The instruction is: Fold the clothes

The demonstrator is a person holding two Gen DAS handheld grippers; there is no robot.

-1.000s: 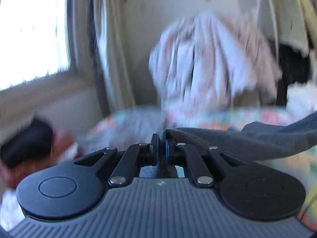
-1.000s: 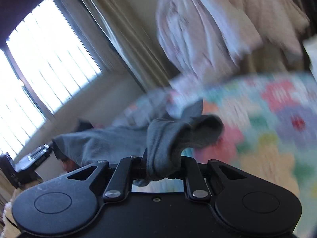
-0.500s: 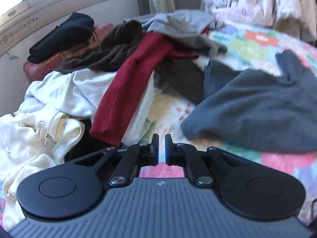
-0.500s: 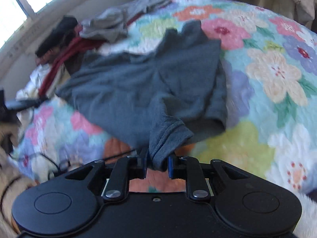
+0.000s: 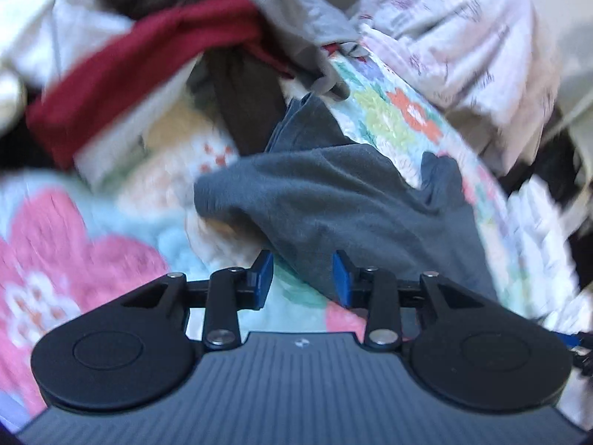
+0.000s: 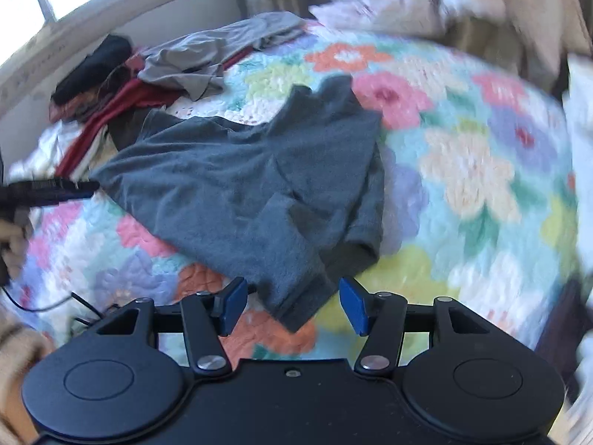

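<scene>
A grey shirt is spread, rumpled, on a floral quilt. Its whole outline is shown only in the right wrist view, with one sleeve lying between the parted fingers of the right gripper; nothing is grasped there. In the left wrist view only one part of the shirt is seen, its edge passing between the spread fingers of the left gripper, likewise released. A heap of clothes is seen close in the left view: red, grey and white pieces, all blurred. In the right view the same heap is found beyond the shirt, and the left gripper is cut off at the frame's edge.
</scene>
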